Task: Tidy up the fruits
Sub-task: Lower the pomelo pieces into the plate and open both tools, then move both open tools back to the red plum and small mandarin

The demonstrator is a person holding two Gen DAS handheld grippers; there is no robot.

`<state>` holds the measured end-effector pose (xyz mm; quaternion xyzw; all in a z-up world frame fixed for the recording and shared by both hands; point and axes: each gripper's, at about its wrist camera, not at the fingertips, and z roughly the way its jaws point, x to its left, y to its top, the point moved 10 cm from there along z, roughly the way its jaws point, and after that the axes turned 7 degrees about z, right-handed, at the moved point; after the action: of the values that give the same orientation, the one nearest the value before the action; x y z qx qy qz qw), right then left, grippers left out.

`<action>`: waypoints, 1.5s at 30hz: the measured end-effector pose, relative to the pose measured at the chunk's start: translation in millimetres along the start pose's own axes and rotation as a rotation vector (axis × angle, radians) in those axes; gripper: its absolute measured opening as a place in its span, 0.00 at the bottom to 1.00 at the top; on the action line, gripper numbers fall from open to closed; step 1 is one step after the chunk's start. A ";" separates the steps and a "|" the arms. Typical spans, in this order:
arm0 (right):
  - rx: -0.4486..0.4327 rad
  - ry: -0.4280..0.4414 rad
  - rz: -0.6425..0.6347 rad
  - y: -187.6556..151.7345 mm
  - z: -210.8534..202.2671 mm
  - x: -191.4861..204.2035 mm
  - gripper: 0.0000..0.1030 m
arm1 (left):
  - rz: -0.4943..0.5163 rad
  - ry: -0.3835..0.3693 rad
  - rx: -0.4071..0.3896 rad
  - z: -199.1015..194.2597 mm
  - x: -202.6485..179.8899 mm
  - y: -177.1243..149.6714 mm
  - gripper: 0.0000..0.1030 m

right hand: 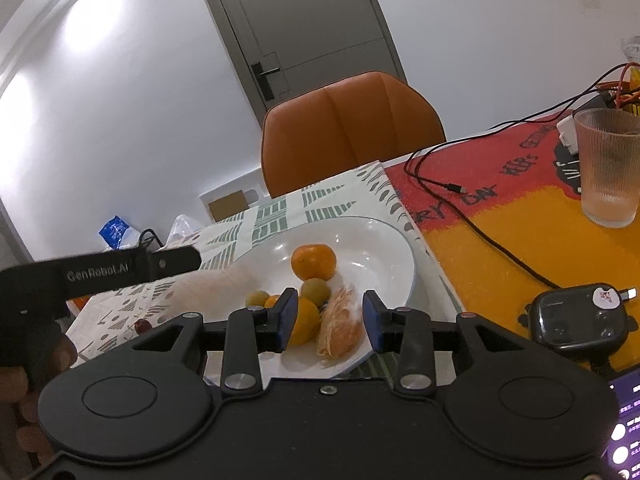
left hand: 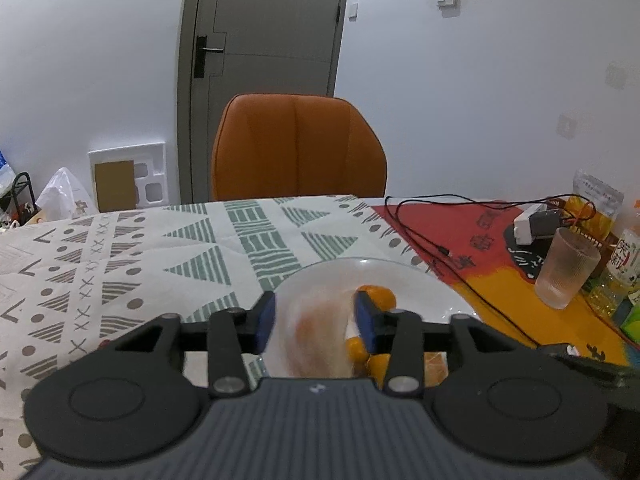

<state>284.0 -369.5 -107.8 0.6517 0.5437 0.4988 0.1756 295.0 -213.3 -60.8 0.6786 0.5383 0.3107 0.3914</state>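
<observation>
A white plate [right hand: 384, 240] on the patterned tablecloth holds a whole mandarin [right hand: 314, 262], two small green fruits [right hand: 316, 290], another orange fruit [right hand: 306, 322] and a peeled citrus segment [right hand: 342, 332]. My right gripper [right hand: 330, 320] stands open just above the plate's near rim, nothing between its pads. My left gripper [left hand: 316, 320] is open over the plate [left hand: 400, 276]; a pale orange, motion-blurred object [left hand: 320, 332] lies between its fingers, unidentifiable. The mandarin [left hand: 380, 295] peeks past the right pad. From the right wrist view the left gripper [right hand: 176, 261] reaches in from the left, a blurred streak [right hand: 212, 284] below it.
A small red fruit [right hand: 142, 325] lies on the cloth left of the plate. A ribbed glass [right hand: 610, 168], black cables [right hand: 480, 236], a black device [right hand: 576, 316] and bottles [left hand: 624, 264] sit on the red-yellow mat to the right. An orange chair [left hand: 298, 148] stands behind the table.
</observation>
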 end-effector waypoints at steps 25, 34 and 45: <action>0.043 0.088 -0.038 -17.9 13.0 57.2 0.48 | -0.074 0.151 0.017 -47.6 90.7 -21.2 0.81; 0.025 0.159 -0.077 -21.6 10.6 92.1 0.90 | -0.105 0.222 0.026 -64.1 128.7 -35.6 0.85; 0.062 0.213 -0.129 -37.5 18.7 130.5 0.91 | -0.154 0.268 0.038 -77.8 164.7 -52.5 0.86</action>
<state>268.1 -235.3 -85.0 0.5638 0.6151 0.5360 0.1285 241.2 -31.6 -67.2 0.5950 0.6418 0.3575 0.3258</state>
